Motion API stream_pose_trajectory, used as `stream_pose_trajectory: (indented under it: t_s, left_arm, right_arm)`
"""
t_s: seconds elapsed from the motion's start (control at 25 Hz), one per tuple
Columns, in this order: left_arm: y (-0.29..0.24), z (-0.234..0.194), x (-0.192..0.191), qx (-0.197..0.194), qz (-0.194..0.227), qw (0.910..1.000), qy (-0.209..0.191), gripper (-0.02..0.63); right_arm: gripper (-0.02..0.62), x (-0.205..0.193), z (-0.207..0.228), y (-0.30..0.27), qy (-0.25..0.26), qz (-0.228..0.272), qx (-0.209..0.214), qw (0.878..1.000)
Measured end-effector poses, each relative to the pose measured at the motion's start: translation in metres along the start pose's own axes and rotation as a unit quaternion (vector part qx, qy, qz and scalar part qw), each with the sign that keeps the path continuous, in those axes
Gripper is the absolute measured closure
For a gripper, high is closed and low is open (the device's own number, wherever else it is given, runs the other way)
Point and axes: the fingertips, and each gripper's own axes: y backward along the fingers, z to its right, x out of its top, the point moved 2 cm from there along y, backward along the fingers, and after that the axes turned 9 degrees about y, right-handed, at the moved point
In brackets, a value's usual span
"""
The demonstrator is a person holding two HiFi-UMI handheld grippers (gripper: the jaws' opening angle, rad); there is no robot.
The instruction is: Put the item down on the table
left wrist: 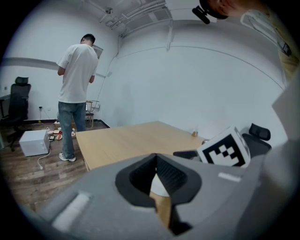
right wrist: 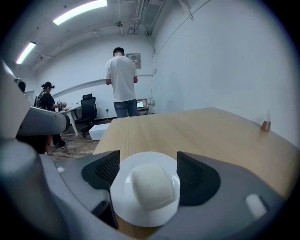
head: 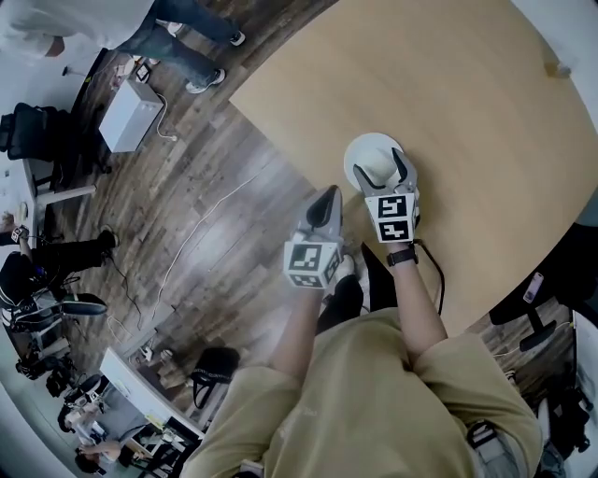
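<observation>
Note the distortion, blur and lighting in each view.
Head view: fisheye curves the table edge, under soft, even light. Left gripper view: a black vignette rings the frame and the foreground is blurred. Right gripper view: ceiling strip lights flare bright; the white domed item is fairly sharp.

Person in white T-shirt (left wrist: 77, 79) standing back turned, white box (left wrist: 33, 142) on wood floor (left wrist: 23, 176); black office chair (left wrist: 18, 101)

White walls (left wrist: 197, 89) enclosed the room, with strip lights (right wrist: 79, 11) glowing on the ceiling and bare pipes (left wrist: 140, 11) running beneath it. A dark wood-plank floor (head: 234, 215) spread to the left of a large light-wood table (head: 486, 112). A white box-shaped unit (head: 129, 114) sat on the floor near the table's far left corner, and a white cable (head: 213, 217) trailed across the planks. A black office chair (left wrist: 18, 101) stood by the far left wall, and a person (left wrist: 77, 75) in a white T-shirt stood near the unit, back turned
</observation>
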Motion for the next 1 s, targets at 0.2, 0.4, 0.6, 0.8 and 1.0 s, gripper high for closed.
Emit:
stream_pose_trajectory:
  t_s: [0.2, 0.4, 0.6, 0.8, 1.0]
  left_arm:
    - [0.029, 0.004, 0.035, 0.003, 0.041, 0.9992, 0.001, 0.603]
    - [0.066, 0.03, 0.082, -0.009, 0.094, 0.9954, -0.016, 0.604]
    - [0.103, 0.062, 0.125, -0.04, 0.147, 0.9875, -0.042, 0.603]
    - [0.127, 0.086, 0.13, -0.065, 0.169, 0.9822, -0.051, 0.604]
    - [0.154, 0.109, 0.123, -0.089, 0.177, 0.9781, -0.064, 0.603]
  right_arm:
    - [0.212, 0.03, -0.002, 0.04, -0.006, 0.027, -0.012, 1.0]
    - [0.244, 0.06, -0.009, 0.09, 0.02, 0.065, -0.026, 0.997]
    - [0.333, 0.091, -0.032, 0.146, 0.045, 0.094, -0.034, 0.994]
    - [0.414, 0.111, -0.044, 0.198, 0.056, 0.134, -0.05, 0.988]
    - [0.497, 0.126, -0.047, 0.25, 0.048, 0.177, -0.078, 0.98]
